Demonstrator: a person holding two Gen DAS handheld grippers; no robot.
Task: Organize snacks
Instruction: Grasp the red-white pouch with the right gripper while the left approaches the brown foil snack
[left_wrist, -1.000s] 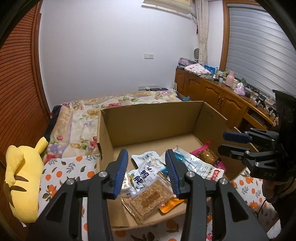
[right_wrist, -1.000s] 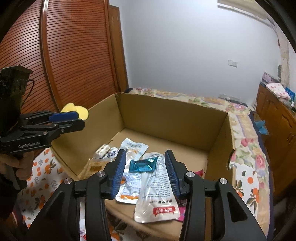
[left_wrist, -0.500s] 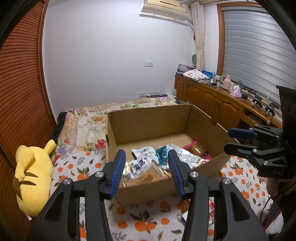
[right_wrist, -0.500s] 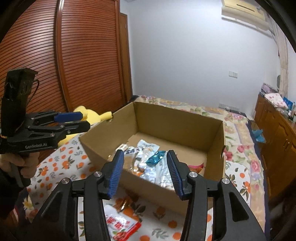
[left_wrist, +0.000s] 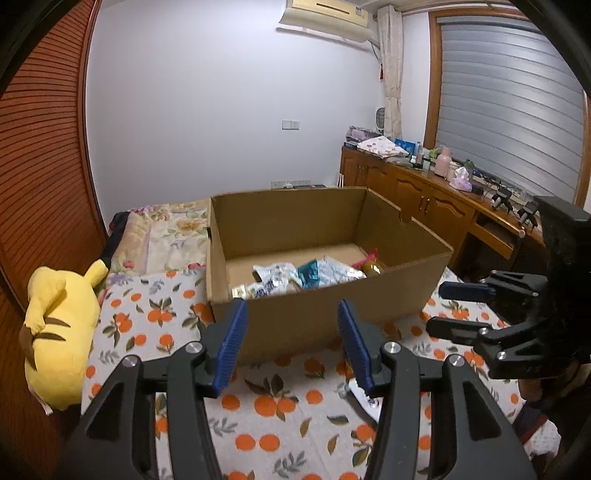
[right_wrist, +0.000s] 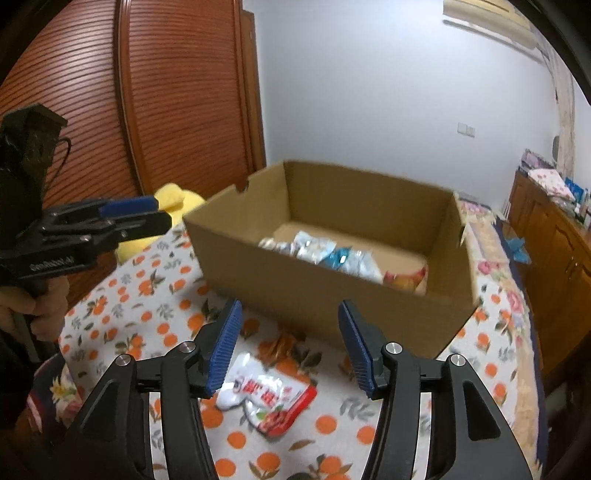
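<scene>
Left tongs (left_wrist: 291, 341) gaping and empty, just widened, facing the cardboard box (left_wrist: 325, 314) on the orange-print bedspread (left_wrist: 258, 406). Right tongs (right_wrist: 290, 345) likewise spread wider, empty, nearer the red-and-white snack packet (right_wrist: 267, 400) lying on the bedspread just below, before the box's near wall, long axis slanting down toward the right.

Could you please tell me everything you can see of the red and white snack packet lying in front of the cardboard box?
The red and white snack packet is a flat, glossy pouch, plastic by its look, white at one end and red at the other, with red characters printed on the white part. It lies flat on the orange-patterned cloth, just in front of the cardboard box and apart from it. It looks sealed and somewhat crumpled. The right gripper hangs above it, open, and nothing grips it.
</scene>
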